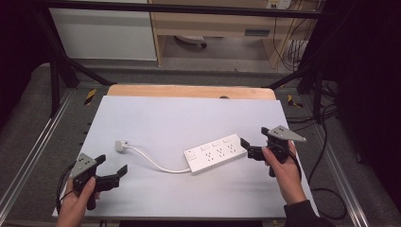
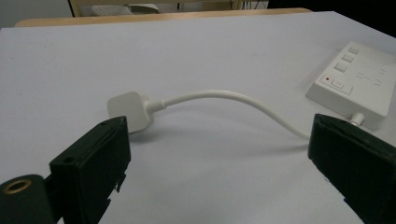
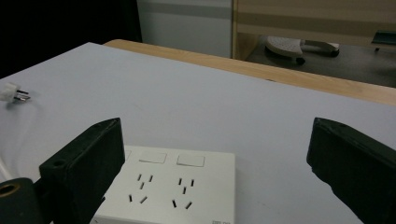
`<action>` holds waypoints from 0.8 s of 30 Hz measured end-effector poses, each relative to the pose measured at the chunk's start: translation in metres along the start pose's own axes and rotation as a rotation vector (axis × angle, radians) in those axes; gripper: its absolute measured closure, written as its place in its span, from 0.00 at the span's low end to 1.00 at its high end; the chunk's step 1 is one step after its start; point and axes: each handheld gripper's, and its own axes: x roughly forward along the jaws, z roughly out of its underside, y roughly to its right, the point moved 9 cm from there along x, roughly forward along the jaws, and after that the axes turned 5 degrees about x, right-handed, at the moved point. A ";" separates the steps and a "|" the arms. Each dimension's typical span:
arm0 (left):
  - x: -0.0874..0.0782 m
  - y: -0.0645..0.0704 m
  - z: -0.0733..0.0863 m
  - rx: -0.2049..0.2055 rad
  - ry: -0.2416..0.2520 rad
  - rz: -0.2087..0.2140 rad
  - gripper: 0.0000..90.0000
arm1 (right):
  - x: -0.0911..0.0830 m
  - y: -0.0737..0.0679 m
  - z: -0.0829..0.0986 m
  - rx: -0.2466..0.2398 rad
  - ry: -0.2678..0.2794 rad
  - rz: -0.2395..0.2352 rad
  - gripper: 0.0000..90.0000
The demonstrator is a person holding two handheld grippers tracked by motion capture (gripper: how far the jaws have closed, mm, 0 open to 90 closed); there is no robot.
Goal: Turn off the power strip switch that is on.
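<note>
A white power strip (image 1: 215,152) lies right of the table's middle on the white tabletop (image 1: 189,118). Its white cable (image 1: 153,163) curves left to a white plug (image 1: 121,144). My left gripper (image 1: 112,164) is open near the front left corner, short of the plug (image 2: 128,109) and cable (image 2: 224,95), with nothing between its jaws (image 2: 219,154). My right gripper (image 1: 254,137) is open just off the strip's right end. Its jaws stand wide apart (image 3: 217,154) above the strip's sockets (image 3: 173,186), apart from them. The plug (image 3: 11,93) lies far off to its left.
A wooden strip (image 1: 189,91) edges the table's far side. Metal frame rails (image 1: 33,142) run along both sides. Loose black cables (image 1: 326,189) lie on the floor at the right. A wooden shelf unit (image 1: 213,23) stands behind the table.
</note>
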 end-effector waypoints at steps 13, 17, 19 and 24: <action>-0.001 0.000 0.000 -0.001 0.001 -0.002 0.06 | -0.027 0.021 0.010 0.011 0.036 0.038 0.06; 0.000 0.001 0.000 -0.002 0.001 -0.001 0.06 | -0.034 0.029 0.014 0.020 0.045 0.053 0.06; 0.000 0.001 0.000 -0.002 0.001 -0.001 0.06 | -0.037 0.031 0.016 0.027 0.046 0.054 0.06; 0.000 0.001 0.000 -0.002 0.001 0.000 0.06 | -0.042 0.034 0.022 0.029 0.048 0.055 0.06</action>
